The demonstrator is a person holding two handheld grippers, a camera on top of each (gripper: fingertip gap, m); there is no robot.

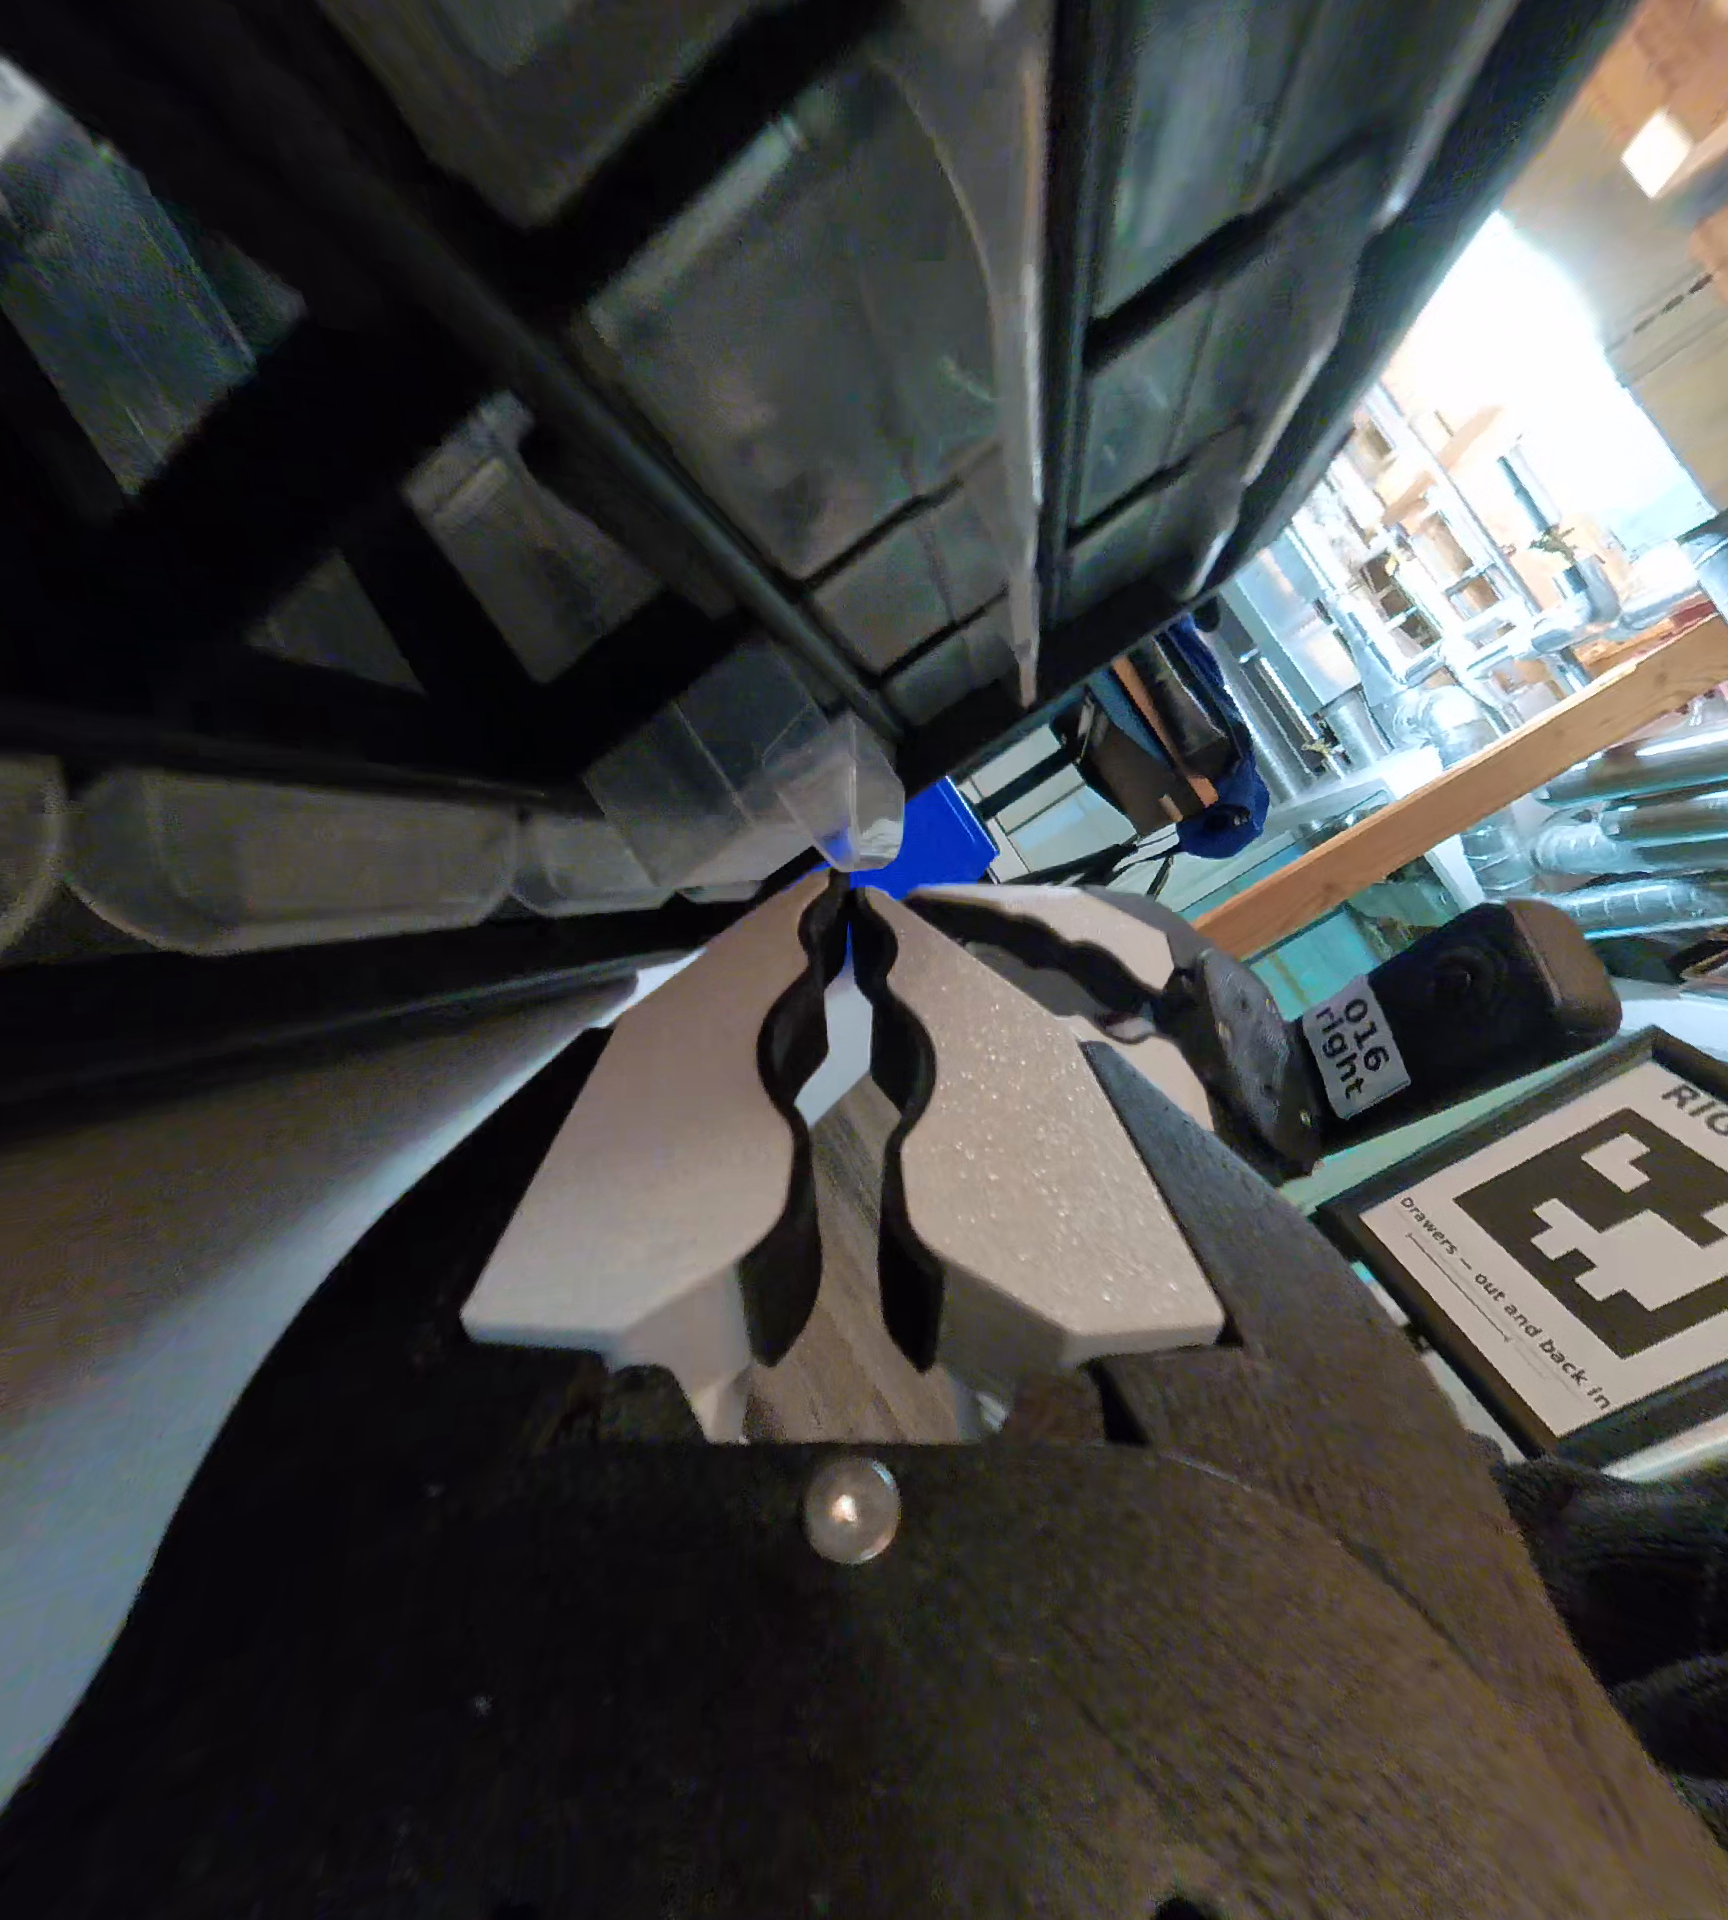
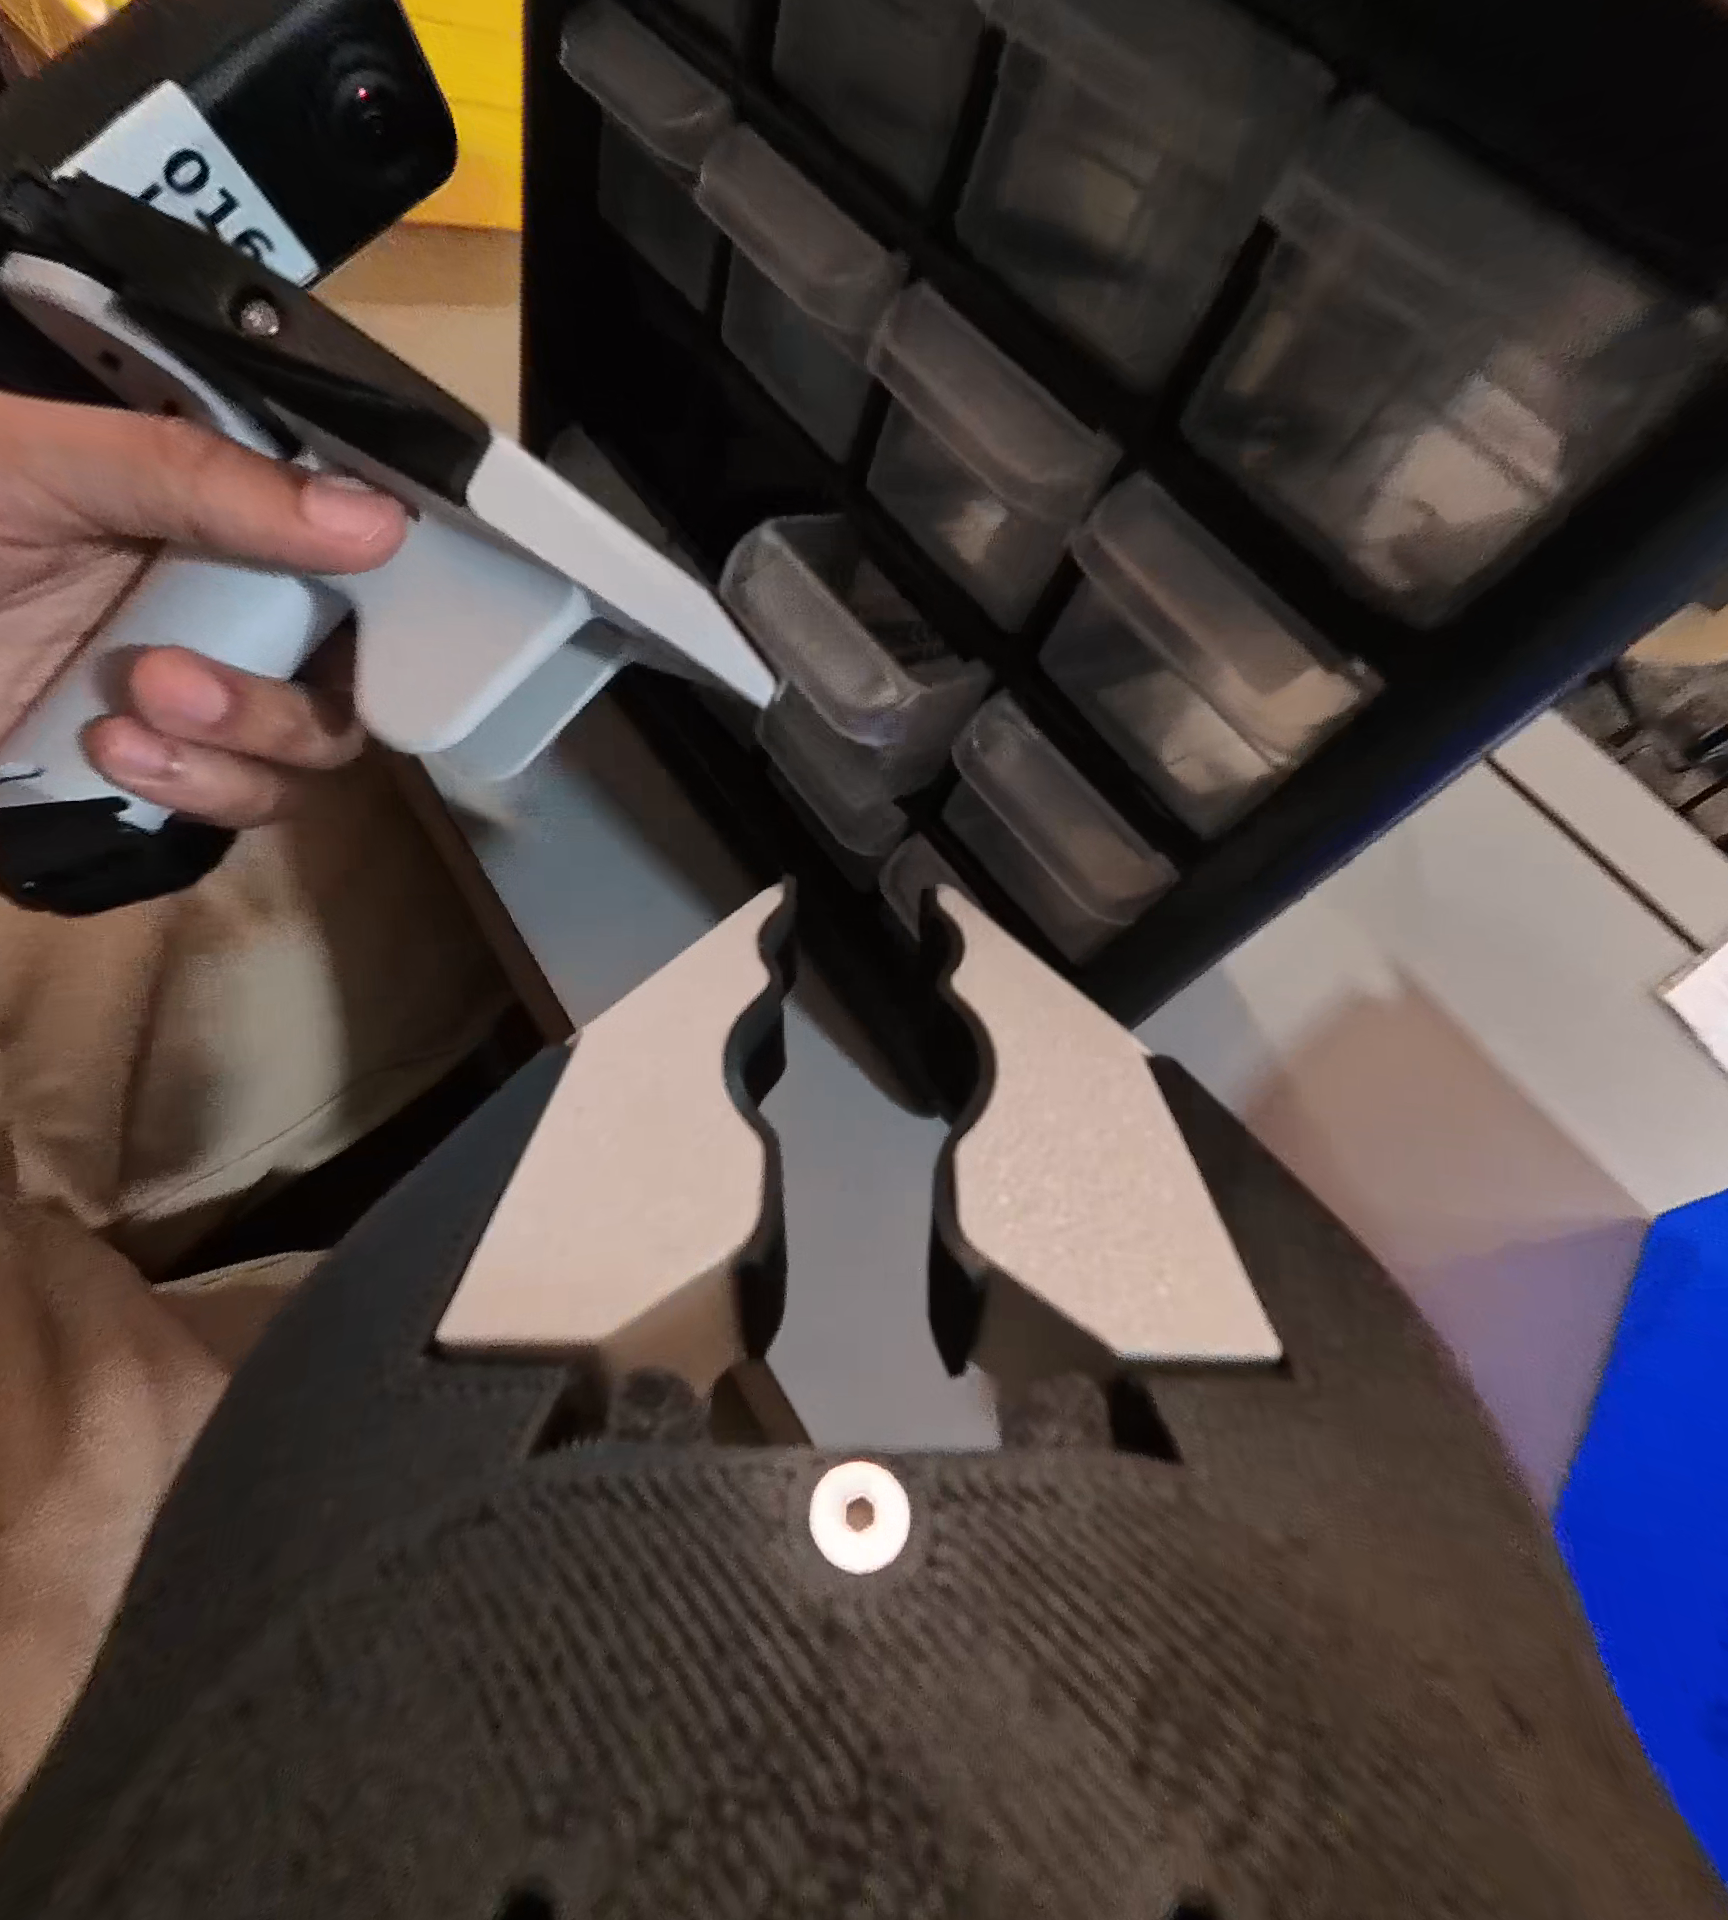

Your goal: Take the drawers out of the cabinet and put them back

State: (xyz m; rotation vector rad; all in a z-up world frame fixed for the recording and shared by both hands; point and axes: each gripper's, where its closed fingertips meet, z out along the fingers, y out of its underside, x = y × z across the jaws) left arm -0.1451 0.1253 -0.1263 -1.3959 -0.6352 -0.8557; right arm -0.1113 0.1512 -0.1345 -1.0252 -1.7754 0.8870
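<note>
A pale grey worktop (image 2: 1379, 1049) carries the black cabinet (image 2: 1462, 727) of clear drawers; a blue box (image 2: 1722, 1455) and a framed marker card (image 1: 1608, 1236) lie nearby.

Cabinet (image 2: 1255, 436) on table (image 2: 1359, 1039); 1 drawer (image 2: 839, 644) protruding from front.

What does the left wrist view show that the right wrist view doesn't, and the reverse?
Left wrist view only: the left gripper pinched on a clear drawer's handle lip, and a framed marker card. Right wrist view only: the hand holding that gripper, and the right gripper open, short of the cabinet. Both: the black cabinet of clear drawers.
</note>
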